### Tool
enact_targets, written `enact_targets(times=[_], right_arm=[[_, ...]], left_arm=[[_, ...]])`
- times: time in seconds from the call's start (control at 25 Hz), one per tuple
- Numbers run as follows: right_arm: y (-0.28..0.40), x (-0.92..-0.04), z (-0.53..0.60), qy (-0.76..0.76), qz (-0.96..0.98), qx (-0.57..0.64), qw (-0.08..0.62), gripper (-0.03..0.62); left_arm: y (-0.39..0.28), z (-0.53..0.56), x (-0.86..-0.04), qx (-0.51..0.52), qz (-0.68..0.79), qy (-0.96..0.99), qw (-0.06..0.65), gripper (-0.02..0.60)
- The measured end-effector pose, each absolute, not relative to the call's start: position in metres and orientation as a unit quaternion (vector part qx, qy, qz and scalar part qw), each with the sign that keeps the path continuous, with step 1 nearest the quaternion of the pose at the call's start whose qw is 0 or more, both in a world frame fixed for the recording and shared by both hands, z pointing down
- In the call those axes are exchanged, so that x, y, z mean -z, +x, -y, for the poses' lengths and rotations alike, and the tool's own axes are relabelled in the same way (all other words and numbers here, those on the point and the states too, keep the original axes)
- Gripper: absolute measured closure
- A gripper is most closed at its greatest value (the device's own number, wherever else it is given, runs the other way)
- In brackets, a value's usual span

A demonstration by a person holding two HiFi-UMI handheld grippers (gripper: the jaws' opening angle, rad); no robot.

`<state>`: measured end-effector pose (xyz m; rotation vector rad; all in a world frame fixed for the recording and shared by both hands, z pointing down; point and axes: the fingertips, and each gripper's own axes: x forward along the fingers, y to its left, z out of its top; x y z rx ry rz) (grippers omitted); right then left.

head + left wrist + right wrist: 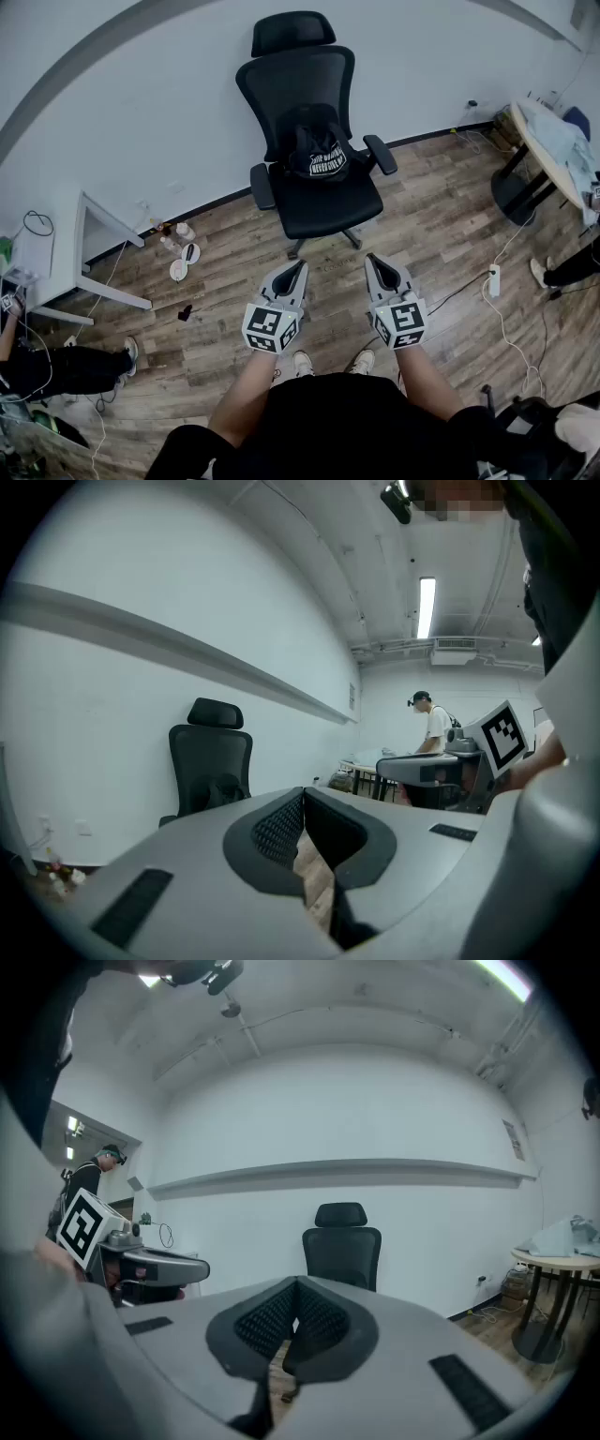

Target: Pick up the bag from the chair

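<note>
A black bag (317, 155) with white print rests on the seat of a black office chair (314, 89) by the white wall. Both grippers hover over the wood floor in front of the chair, well short of it. My left gripper (301, 267) is shut with nothing in it, and so is my right gripper (372, 259) beside it. In the left gripper view the chair (211, 752) stands ahead to the left, with the bag (222, 789) a dark lump on its seat. The right gripper view shows the chair (342, 1246) straight ahead; the jaws hide its seat.
A white desk (94, 230) stands at the left, with bottles and small items (178, 251) on the floor beside it. A round table (553, 150) is at the right. A power strip (494, 279) and cables lie on the floor. Seated people flank both sides.
</note>
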<state>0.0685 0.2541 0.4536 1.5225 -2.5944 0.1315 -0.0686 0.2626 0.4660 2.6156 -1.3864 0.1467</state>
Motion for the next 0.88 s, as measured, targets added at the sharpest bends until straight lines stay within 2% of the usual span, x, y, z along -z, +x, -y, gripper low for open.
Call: enact_targets(times=[0.52,0.88], right_arm=[[0.051,-0.451,-0.265,0.511,0.856,-0.042,0.067,0.574],[0.014,-0.452,-0.276,0.514,0.855,-0.046,0.058,0.574]], left_arm=[[-0.083,-0.271,-0.456,-0.036,0.453,0.886,0.095,0.56],[-0.121,-0.273,-0.463,-0.037,0.431,0.897,0.096,0.56]])
